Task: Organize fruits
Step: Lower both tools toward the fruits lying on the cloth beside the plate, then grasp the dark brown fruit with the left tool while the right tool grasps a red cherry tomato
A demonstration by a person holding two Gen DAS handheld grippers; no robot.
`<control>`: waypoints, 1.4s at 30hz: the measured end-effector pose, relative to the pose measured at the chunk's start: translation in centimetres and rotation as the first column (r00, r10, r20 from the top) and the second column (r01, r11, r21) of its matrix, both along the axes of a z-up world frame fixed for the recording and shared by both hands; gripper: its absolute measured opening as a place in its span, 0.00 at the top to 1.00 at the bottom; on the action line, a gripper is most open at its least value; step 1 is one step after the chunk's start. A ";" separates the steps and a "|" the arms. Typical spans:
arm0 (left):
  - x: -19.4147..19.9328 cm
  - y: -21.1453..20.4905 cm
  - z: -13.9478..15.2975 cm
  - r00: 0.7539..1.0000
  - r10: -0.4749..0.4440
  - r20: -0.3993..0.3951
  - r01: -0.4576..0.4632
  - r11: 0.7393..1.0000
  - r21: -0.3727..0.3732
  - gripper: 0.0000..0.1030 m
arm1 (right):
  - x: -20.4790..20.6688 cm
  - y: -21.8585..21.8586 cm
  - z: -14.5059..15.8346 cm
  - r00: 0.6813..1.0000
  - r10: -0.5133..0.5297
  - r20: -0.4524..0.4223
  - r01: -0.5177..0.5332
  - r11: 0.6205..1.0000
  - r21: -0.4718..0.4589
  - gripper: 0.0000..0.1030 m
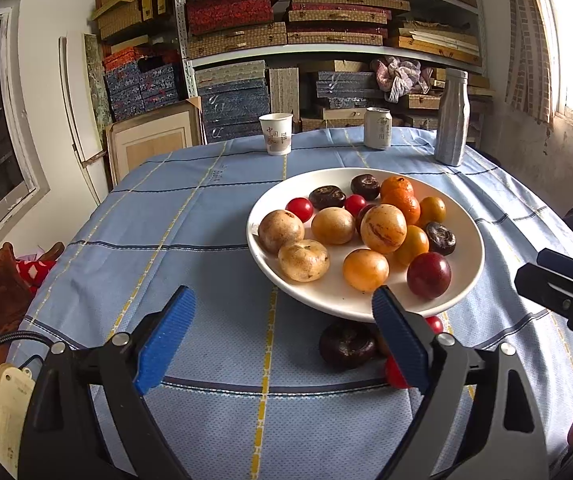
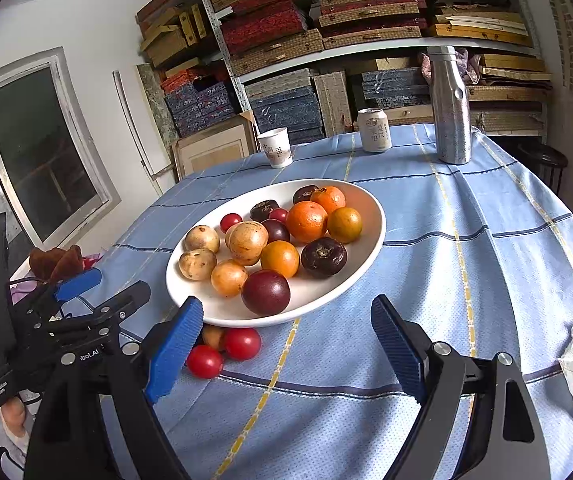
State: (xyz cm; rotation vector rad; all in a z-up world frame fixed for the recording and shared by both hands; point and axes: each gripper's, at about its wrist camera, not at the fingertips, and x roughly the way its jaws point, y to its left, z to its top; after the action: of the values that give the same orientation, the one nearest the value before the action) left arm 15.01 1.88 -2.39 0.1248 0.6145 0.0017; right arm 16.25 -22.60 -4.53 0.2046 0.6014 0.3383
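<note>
The left gripper hovers with jaws wide apart and empty, just before a white plate heaped with fruit on the blue tablecloth. A dark fruit and cherry tomatoes lie beside the plate's near rim. The right gripper gapes empty too.

This looks like a storage room in a home or small business. Metal shelves are packed with flat woven and patterned boxes, and boards lean on the wall. A table with a blue checked tablecloth stands before them.
</note>
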 end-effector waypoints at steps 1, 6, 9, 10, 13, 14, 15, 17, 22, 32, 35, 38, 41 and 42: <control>0.0 0.0 0.0 1.000 0.001 0.000 -0.001 1.000 0.002 0.15 | -0.1 0.0 0.0 1.000 0.001 0.000 -0.001 1.000 -0.001 0.16; 0.1 0.0 -0.1 1.000 0.003 -0.002 -0.003 1.000 0.006 0.15 | 0.0 0.0 -0.1 1.000 0.005 -0.003 -0.005 1.000 -0.003 0.16; 0.1 0.1 -0.3 1.000 0.000 -0.011 0.000 1.000 0.012 0.15 | -0.1 0.2 -0.2 1.000 0.015 -0.008 -0.015 1.000 -0.010 0.16; 0.2 0.0 -0.3 1.000 -0.003 -0.017 0.003 1.000 0.013 0.15 | -0.1 0.4 -0.3 1.000 0.018 -0.010 -0.019 1.000 -0.014 0.16; 0.6 0.6 -0.7 0.999 -0.011 -0.050 0.012 1.000 0.012 0.15 | -0.1 1.4 -0.7 0.999 0.047 -0.026 -0.049 0.997 -0.054 0.16; 0.8 1.0 -0.8 0.998 -0.008 -0.062 0.009 1.000 0.014 0.15 | 0.0 1.7 -0.8 0.998 0.057 -0.032 -0.059 0.996 -0.066 0.16; 0.9 1.4 -0.9 0.998 -0.003 -0.071 0.004 1.000 0.012 0.15 | 0.0 2.1 -1.0 0.997 0.067 -0.040 -0.070 0.994 -0.080 0.16; 1.2 2.4 -1.3 0.995 0.003 -0.097 -0.003 1.000 -0.004 0.15 | 0.0 2.9 -1.5 0.994 0.092 -0.059 -0.098 0.989 -0.111 0.16; 1.7 3.7 -2.5 0.987 0.003 -0.159 -0.005 1.000 -0.012 0.15 | 0.5 3.7 -2.1 0.986 0.132 -0.104 -0.144 0.982 -0.120 0.18; 2.6 1.8 -4.6 0.947 -0.198 -0.252 0.194 0.980 -0.043 0.22 | 2.9 4.6 -3.7 0.940 0.235 -0.249 -0.249 0.968 -0.024 0.40; 3.3 0.9 -5.1 0.932 -0.236 -0.274 0.234 0.971 -0.041 0.25 | 3.7 4.9 -4.0 0.928 0.255 -0.271 -0.262 0.965 0.012 0.45; 3.9 0.3 -5.3 0.923 -0.259 -0.284 0.258 0.965 -0.041 0.25 | 4.4 5.0 -4.1 0.923 0.267 -0.277 -0.268 0.963 0.035 0.45; 4.3 -0.2 -5.5 0.912 -0.289 -0.291 0.289 0.956 -0.044 0.26 | 5.0 5.0 -4.5 0.914 0.276 -0.297 -0.265 0.961 0.076 0.46; 4.4 -0.2 -5.5 0.910 -0.296 -0.289 0.295 0.954 -0.046 0.26 | 5.2 4.9 -4.5 0.912 0.278 -0.302 -0.264 0.960 0.088 0.46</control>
State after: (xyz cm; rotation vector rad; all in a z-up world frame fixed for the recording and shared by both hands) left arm 19.41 1.64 -7.85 0.2187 0.8885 -0.3170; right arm 21.43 -17.69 -9.02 0.2208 0.9407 0.5966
